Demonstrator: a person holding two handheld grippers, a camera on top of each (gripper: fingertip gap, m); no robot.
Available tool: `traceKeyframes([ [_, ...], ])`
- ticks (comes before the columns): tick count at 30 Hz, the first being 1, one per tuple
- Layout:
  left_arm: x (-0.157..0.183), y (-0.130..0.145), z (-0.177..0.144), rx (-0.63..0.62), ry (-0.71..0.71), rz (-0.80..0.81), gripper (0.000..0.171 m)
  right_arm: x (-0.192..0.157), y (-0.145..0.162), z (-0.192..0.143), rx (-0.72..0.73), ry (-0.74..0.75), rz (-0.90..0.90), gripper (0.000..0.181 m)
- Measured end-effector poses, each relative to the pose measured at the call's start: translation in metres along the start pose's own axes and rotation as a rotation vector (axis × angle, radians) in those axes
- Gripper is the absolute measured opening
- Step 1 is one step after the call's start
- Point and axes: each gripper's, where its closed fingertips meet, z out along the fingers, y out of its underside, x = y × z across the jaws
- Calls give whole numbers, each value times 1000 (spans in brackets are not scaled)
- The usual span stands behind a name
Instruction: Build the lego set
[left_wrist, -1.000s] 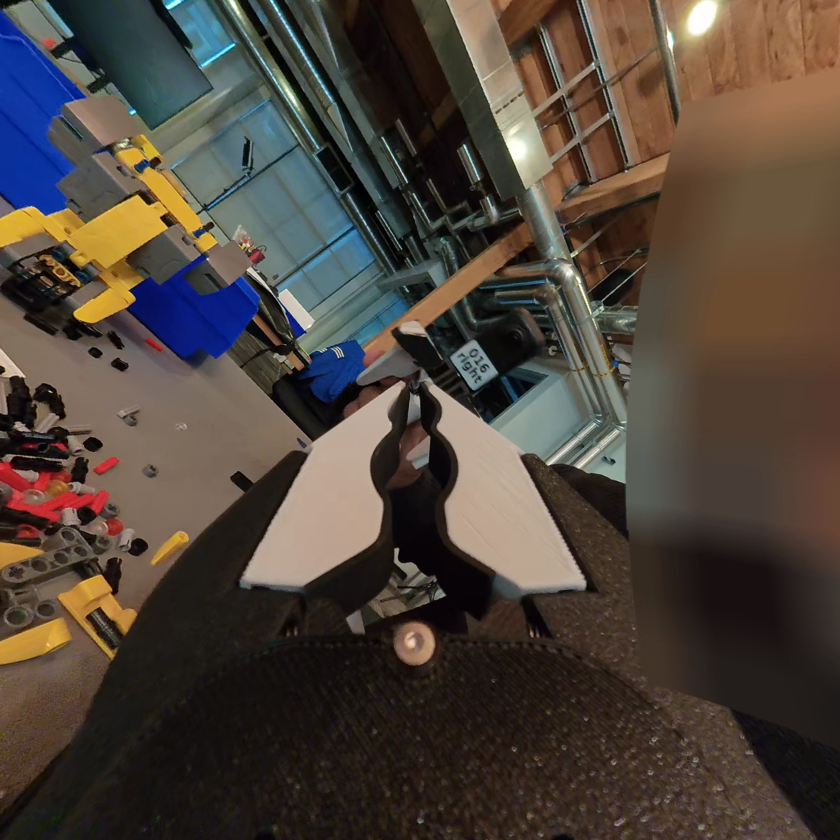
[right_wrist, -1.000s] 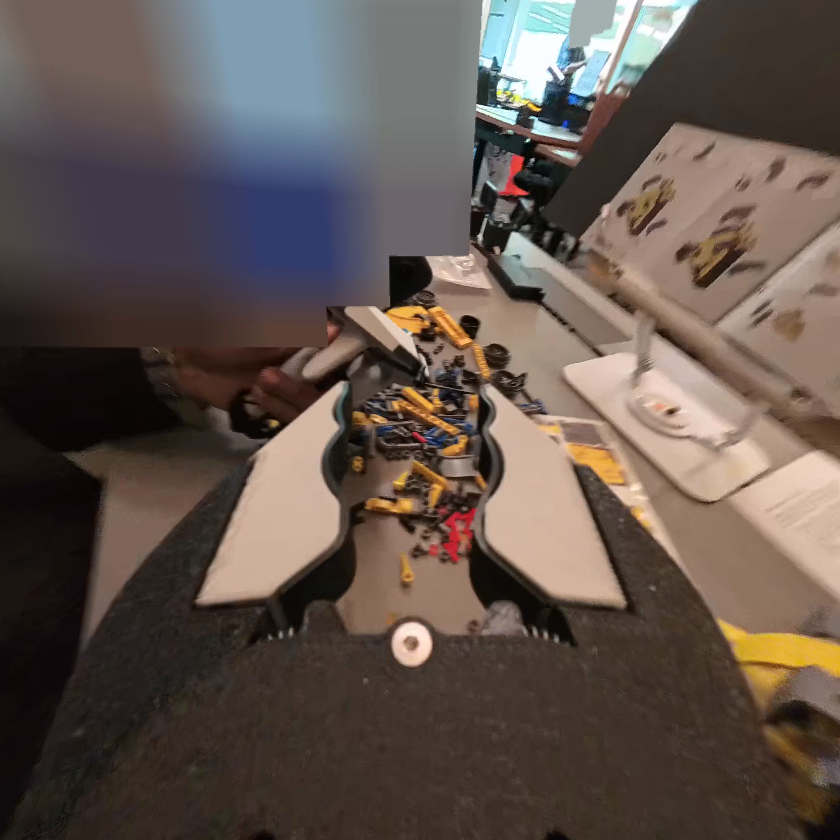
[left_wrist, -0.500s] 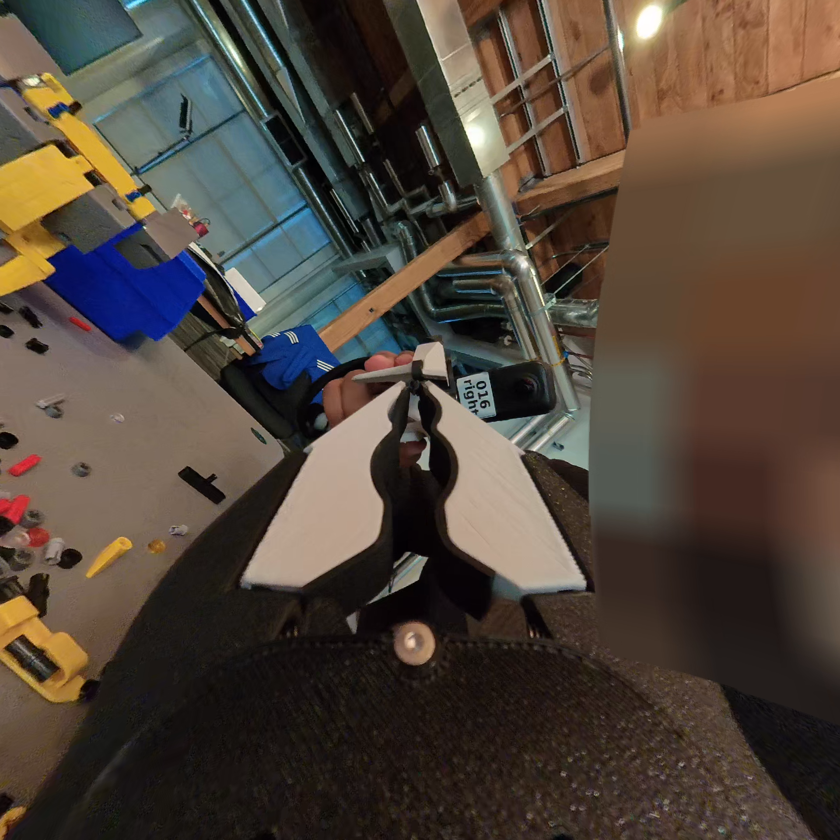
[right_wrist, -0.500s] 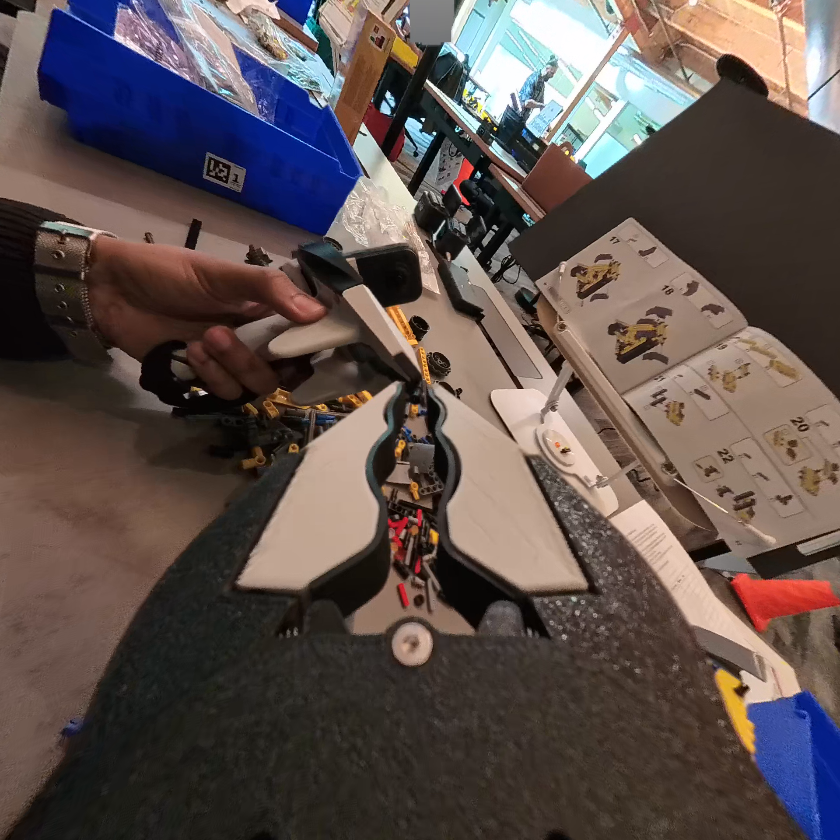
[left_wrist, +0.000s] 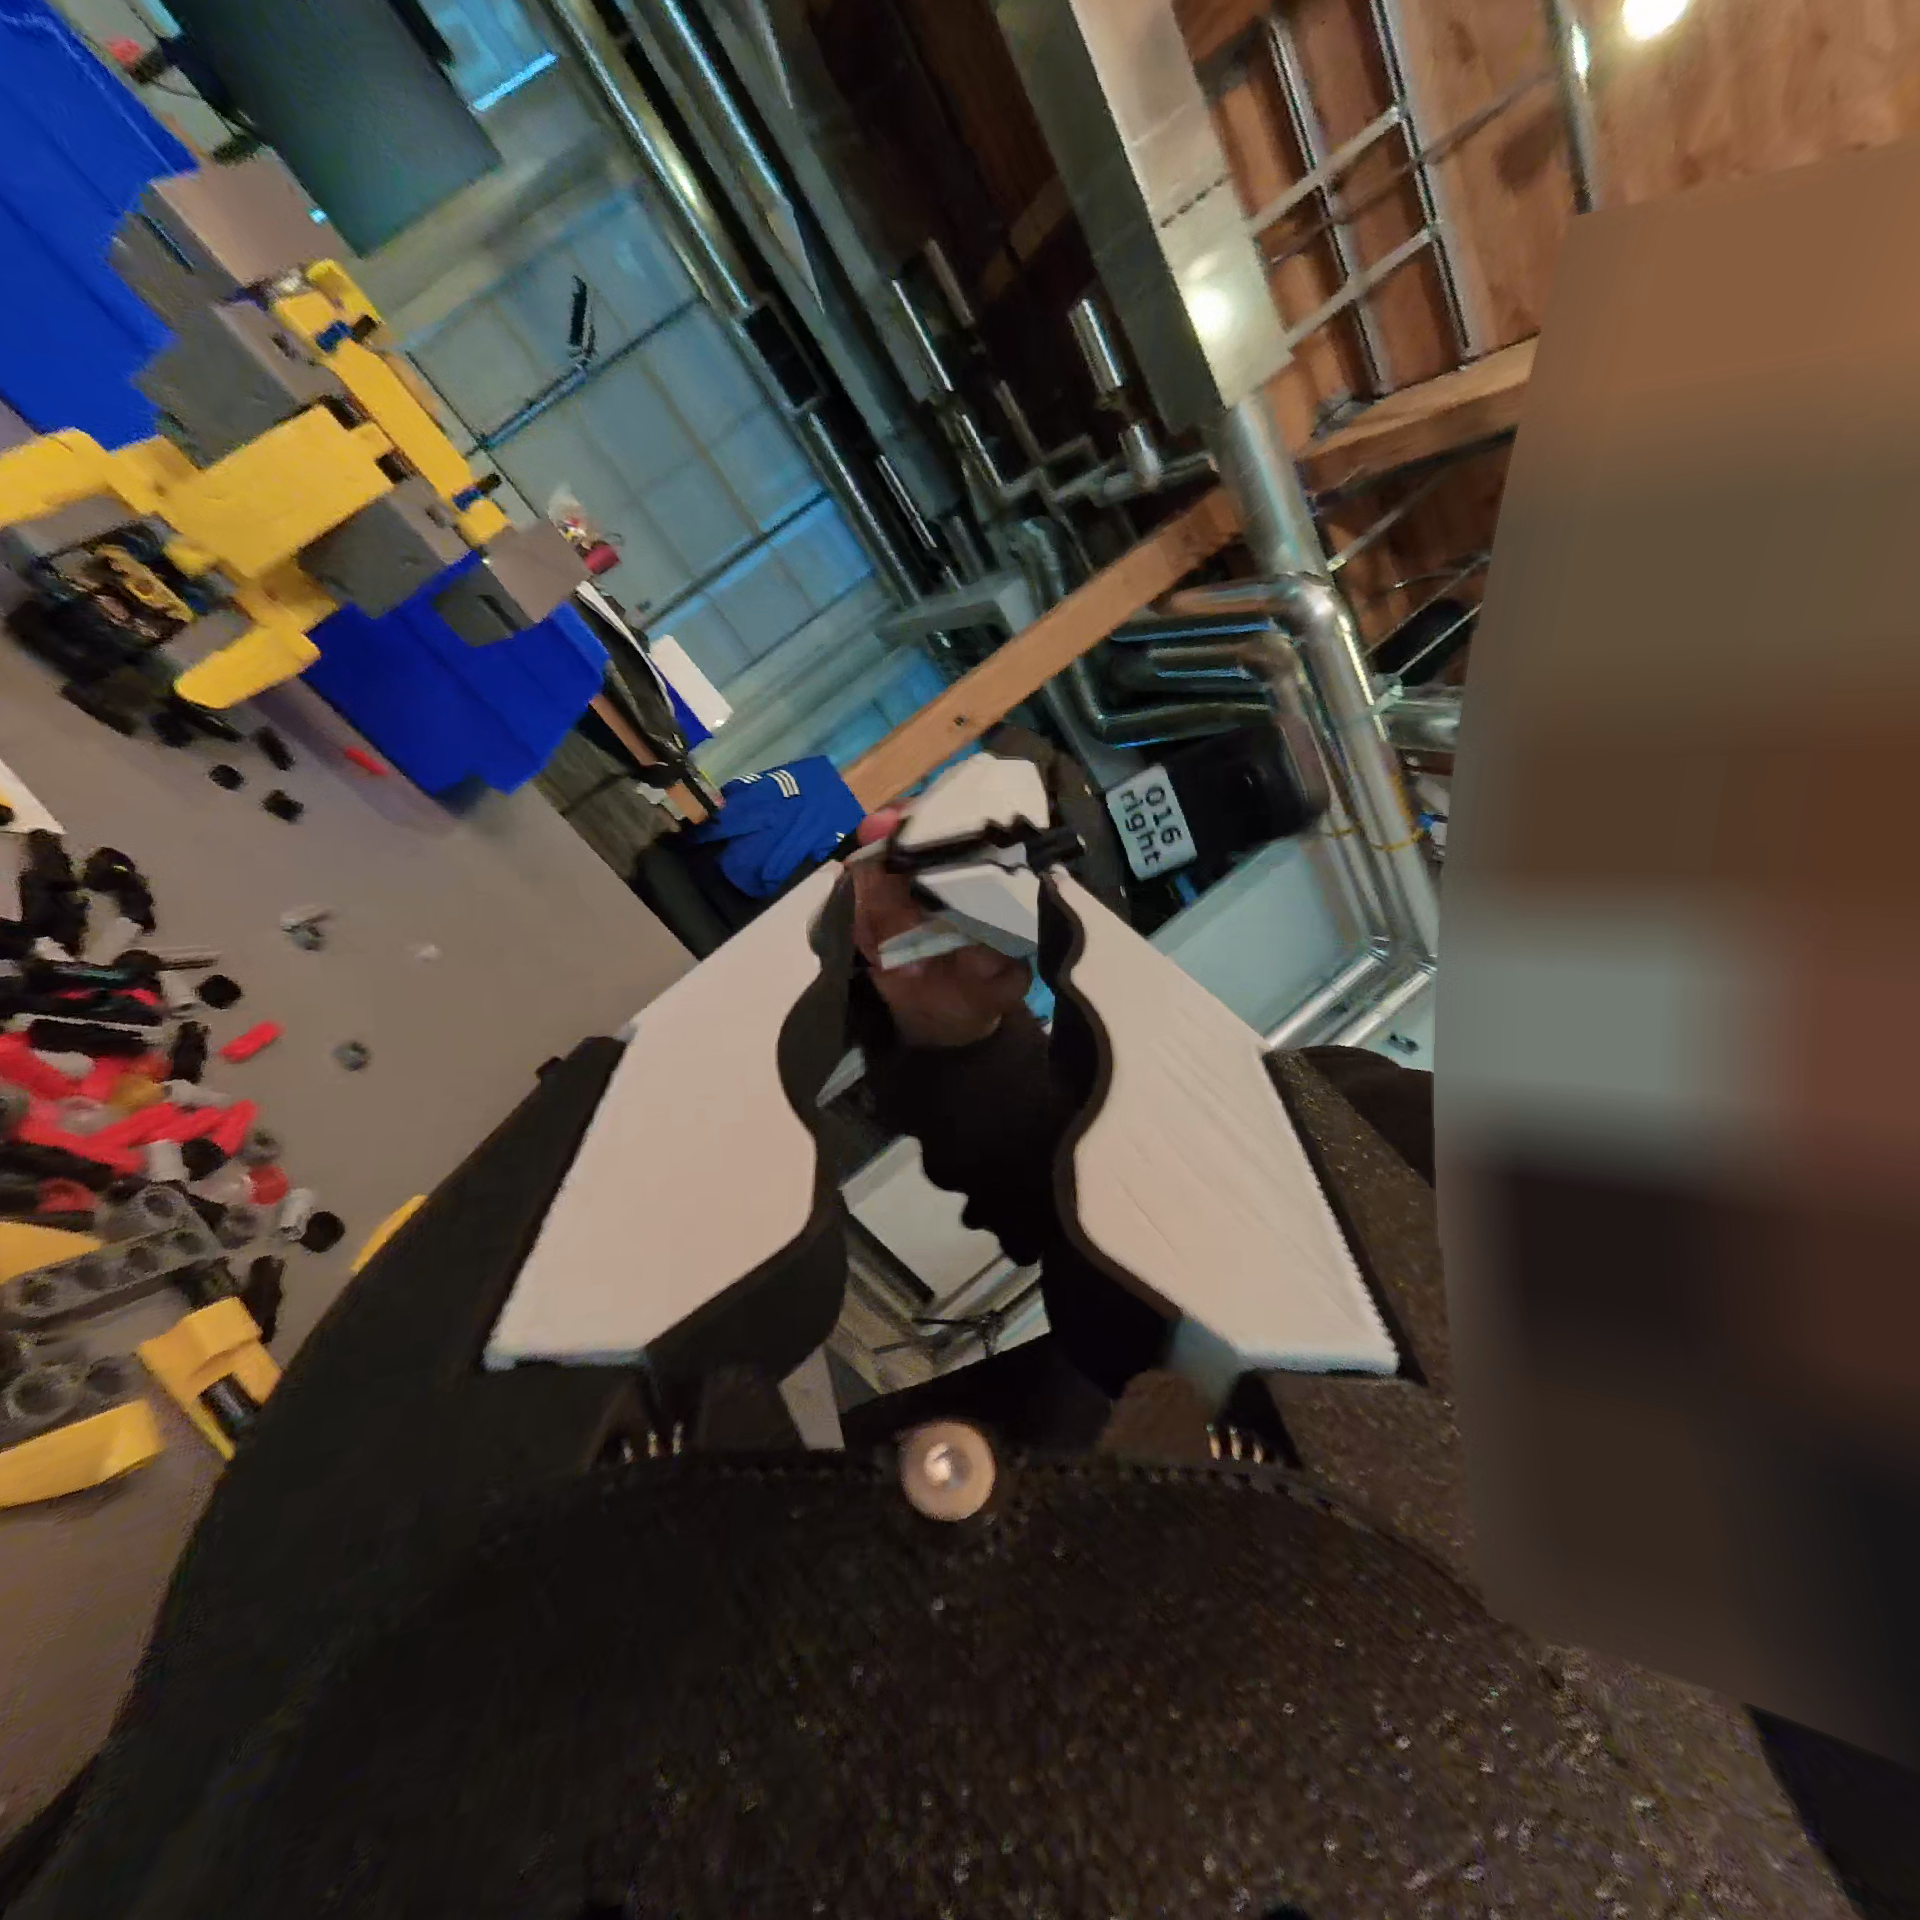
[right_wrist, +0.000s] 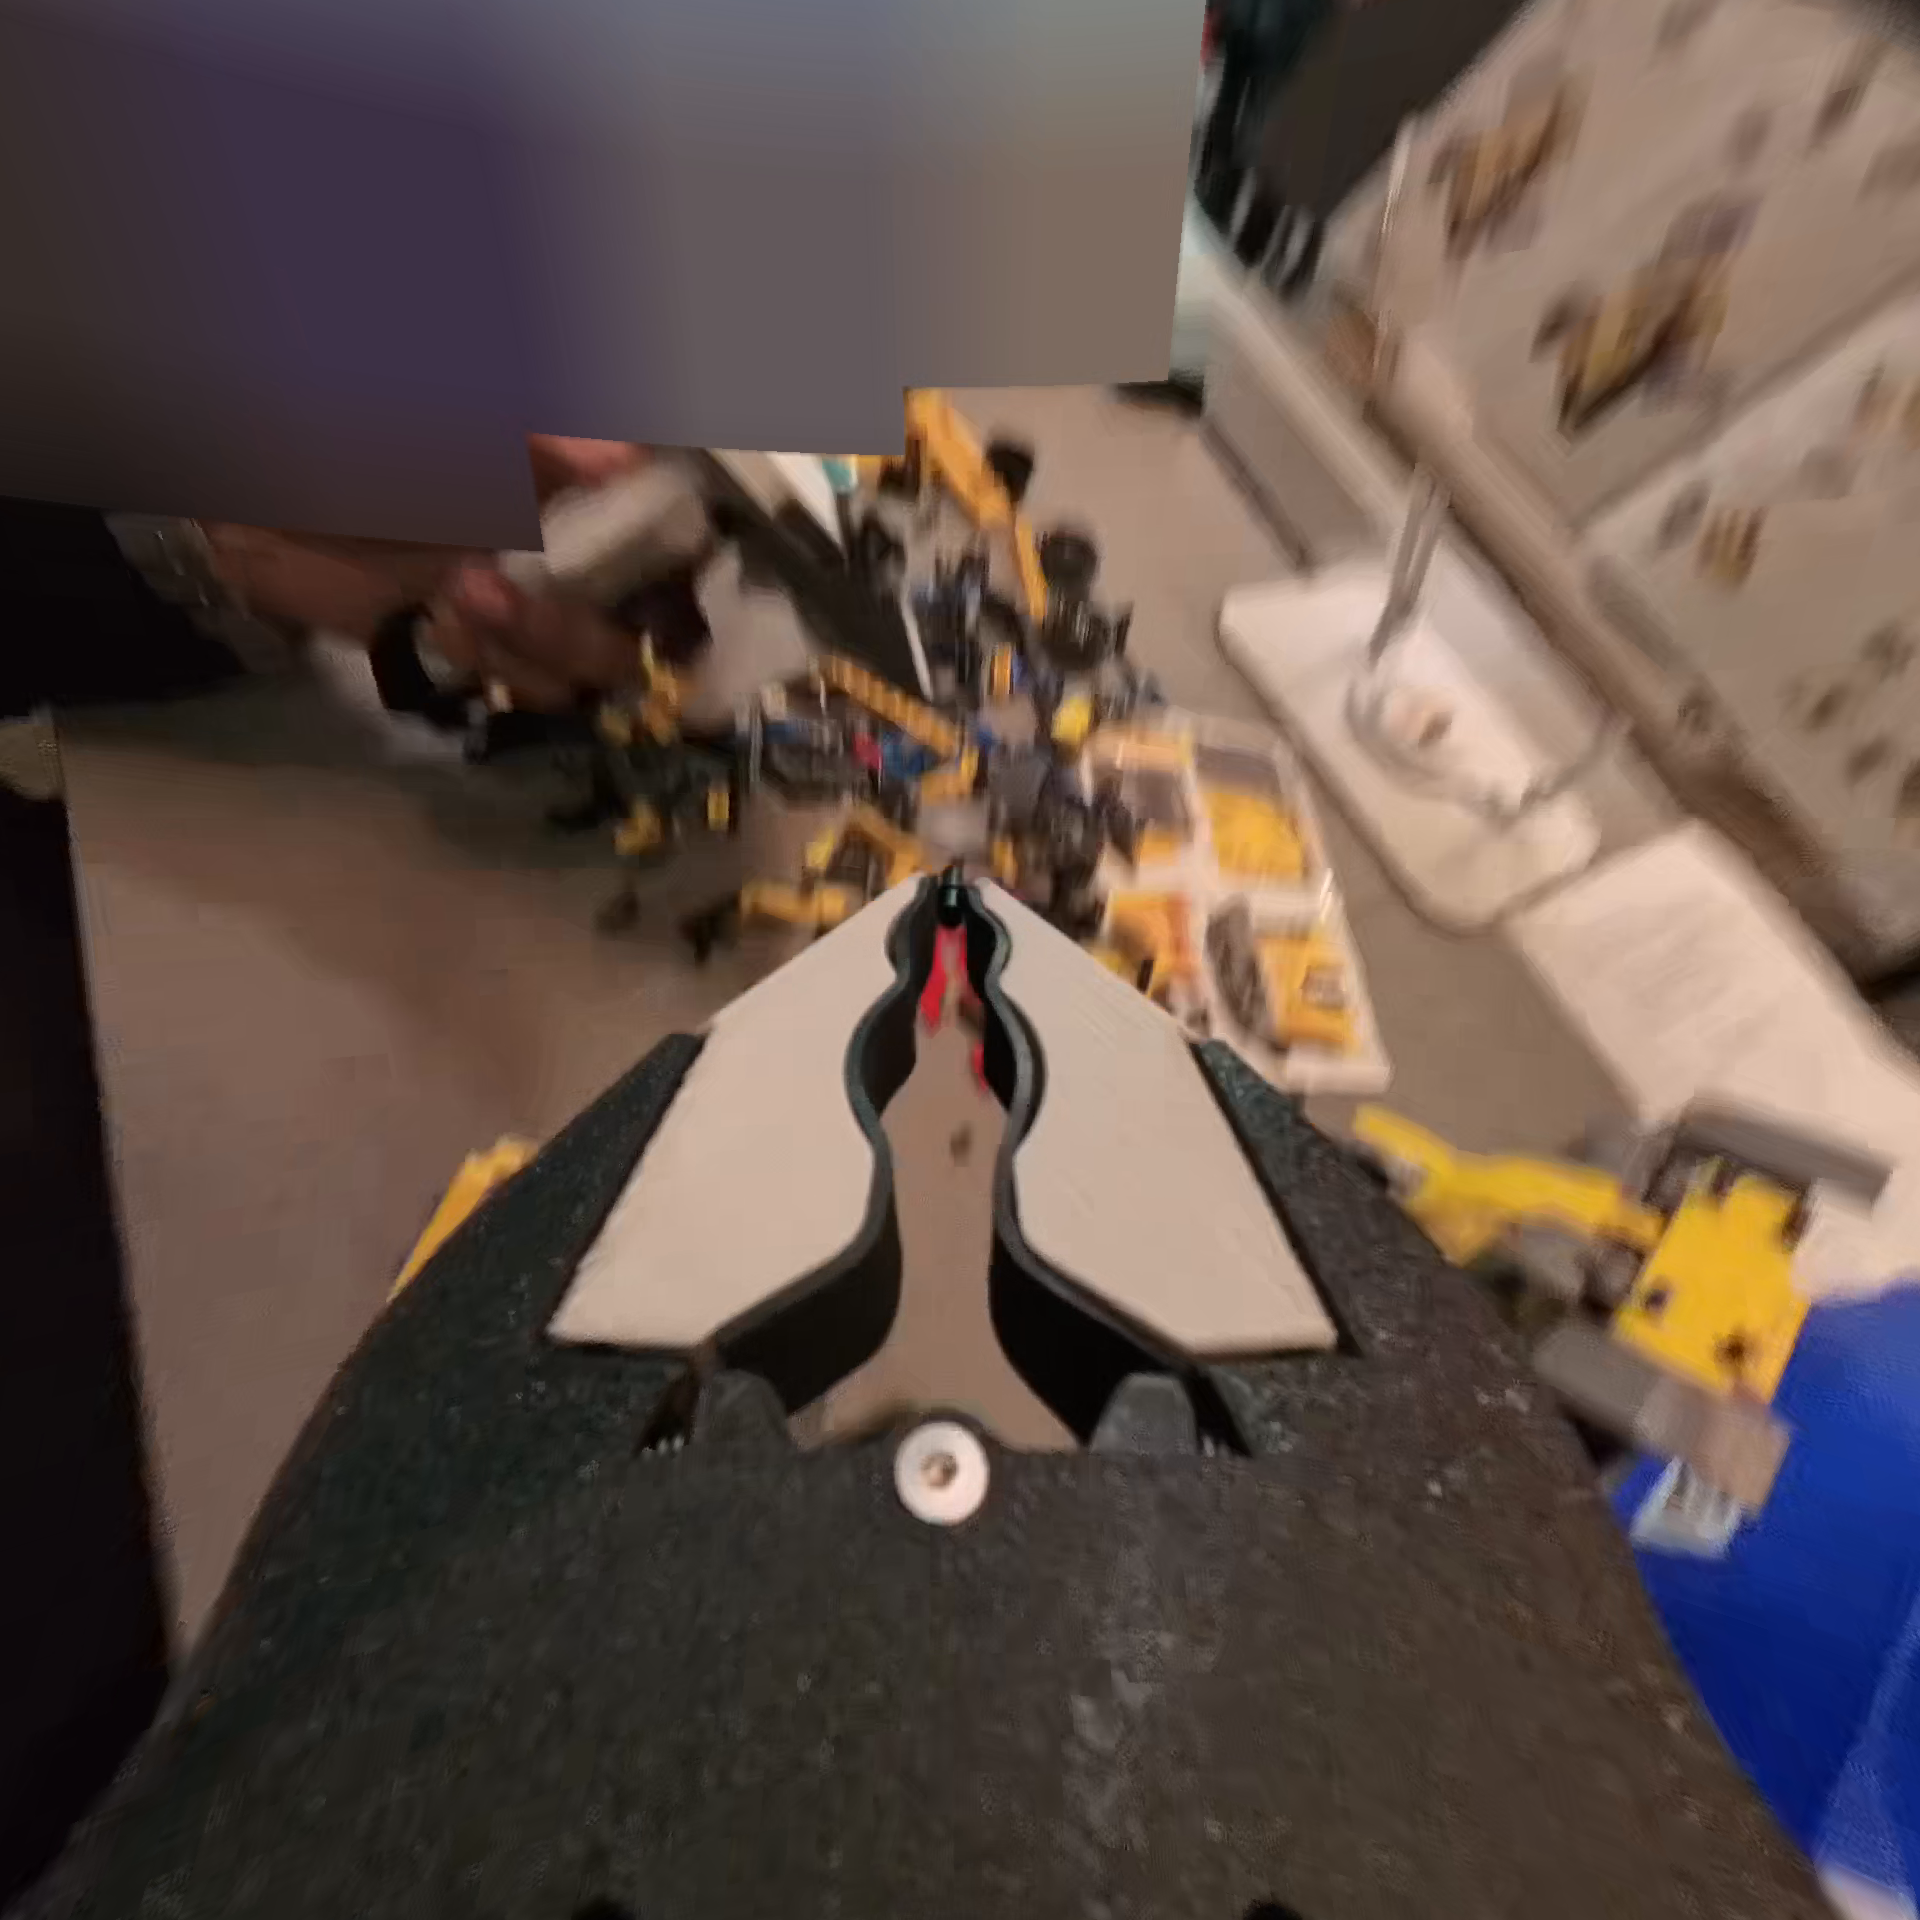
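In the left wrist view my left gripper (left_wrist: 940, 899) is open and empty, held up off the grey table (left_wrist: 436, 935). Just past its tips, my right gripper (left_wrist: 935, 868) crosses in front, shut on a small thin black piece (left_wrist: 997, 844). In the blurred right wrist view my right gripper (right_wrist: 948, 888) is shut, with the black piece (right_wrist: 949, 898) pinched at its tips above the pile of loose building parts (right_wrist: 935, 727). A hand (right_wrist: 499, 613) holds the left gripper (right_wrist: 623, 530) at the far left, apart from the right one.
A yellow and grey brick model (left_wrist: 260, 468) stands before a blue bin (left_wrist: 447, 665). Loose red, black and yellow parts (left_wrist: 104, 1091) lie at the left. An open instruction booklet (right_wrist: 1662, 312) on a white stand (right_wrist: 1403, 727) is at the right, with a yellow model part (right_wrist: 1558, 1216) near it. Tip to tip, the grippers are about 6 centimetres apart.
My left gripper was shut with the right gripper's tips meeting it; now it has opened. My right gripper went from open to shut on the black piece and is swinging away.
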Motion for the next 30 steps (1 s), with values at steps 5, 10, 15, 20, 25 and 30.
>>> traceKeyframes([
  [5, -2, 2, 1, -14, -21, 8, 35, 1, 112, -41, -583, -113, 226, 3],
  [10, -2, 7, 4, -31, -4, -15, 35, -33, 158, -57, -813, -203, 257, 3],
  [15, -3, 9, 4, -45, -21, -3, 34, -39, 165, -48, -839, -246, 274, 3],
  [20, -3, 9, 4, -47, -14, -11, 34, -41, 168, -46, -867, -286, 267, 4],
  [25, -2, 10, 5, -53, -10, -16, 33, -43, 171, -46, -895, -308, 265, 4],
  [30, -2, 10, 5, -54, -2, -23, 33, -44, 171, -46, -922, -331, 257, 4],
])
